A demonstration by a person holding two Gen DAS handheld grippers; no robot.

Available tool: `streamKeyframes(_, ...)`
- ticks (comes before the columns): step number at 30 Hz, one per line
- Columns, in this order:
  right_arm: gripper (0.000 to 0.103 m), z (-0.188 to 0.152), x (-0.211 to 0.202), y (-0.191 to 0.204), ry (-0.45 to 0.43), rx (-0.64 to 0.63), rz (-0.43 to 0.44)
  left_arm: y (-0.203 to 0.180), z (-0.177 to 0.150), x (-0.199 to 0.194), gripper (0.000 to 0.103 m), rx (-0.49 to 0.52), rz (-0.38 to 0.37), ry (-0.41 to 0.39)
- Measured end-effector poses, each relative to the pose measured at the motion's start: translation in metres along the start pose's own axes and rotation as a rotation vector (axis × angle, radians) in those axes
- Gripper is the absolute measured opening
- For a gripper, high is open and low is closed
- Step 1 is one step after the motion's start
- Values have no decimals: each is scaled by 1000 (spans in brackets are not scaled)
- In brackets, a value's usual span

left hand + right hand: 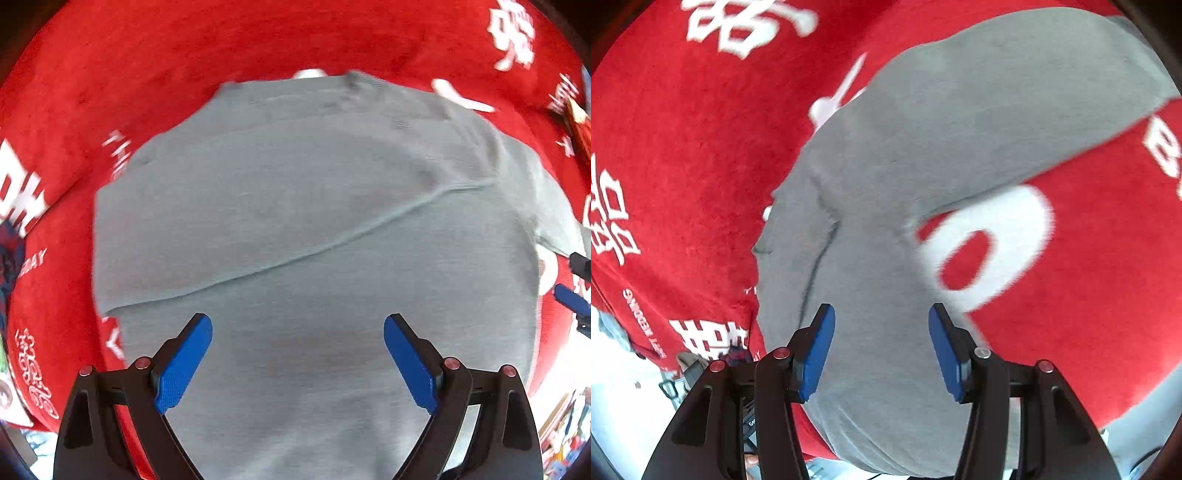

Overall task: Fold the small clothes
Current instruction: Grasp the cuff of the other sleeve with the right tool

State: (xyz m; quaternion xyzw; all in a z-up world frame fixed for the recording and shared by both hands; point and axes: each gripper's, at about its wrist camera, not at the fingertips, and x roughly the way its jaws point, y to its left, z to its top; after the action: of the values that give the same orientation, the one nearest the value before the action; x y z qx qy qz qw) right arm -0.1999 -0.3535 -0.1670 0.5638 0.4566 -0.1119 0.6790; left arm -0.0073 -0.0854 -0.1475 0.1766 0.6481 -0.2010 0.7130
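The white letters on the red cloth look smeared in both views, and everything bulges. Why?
Left wrist view: motion blur smears the letters; the grey garment bulges from the fisheye lens. Right wrist view: same blur on the letters; dark corners are the lens rim.

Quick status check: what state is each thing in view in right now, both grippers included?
Grey garment: lying spread on the red cloth, one layer folded over with a diagonal edge showing, not gripped.
Red cloth: spread flat under the garment, white print facing up.
Left gripper: open wide above the garment, nothing between its pads.
Right gripper: open above the garment's edge, holding nothing.
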Motion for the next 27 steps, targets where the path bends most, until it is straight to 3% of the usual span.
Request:
streamKeyframes(11,57,35,-53,-64,-107,136,28,-82,34,-3,94,16,-77,7)
streamKeyframes(17,57,52,-70,-99,-169,220,38,-108,47,8,94,-1,-48,-6)
streamKeyframes(27,57,60,-116,-140,-415,430,26,-138,67,22,94,15,-24,-11)
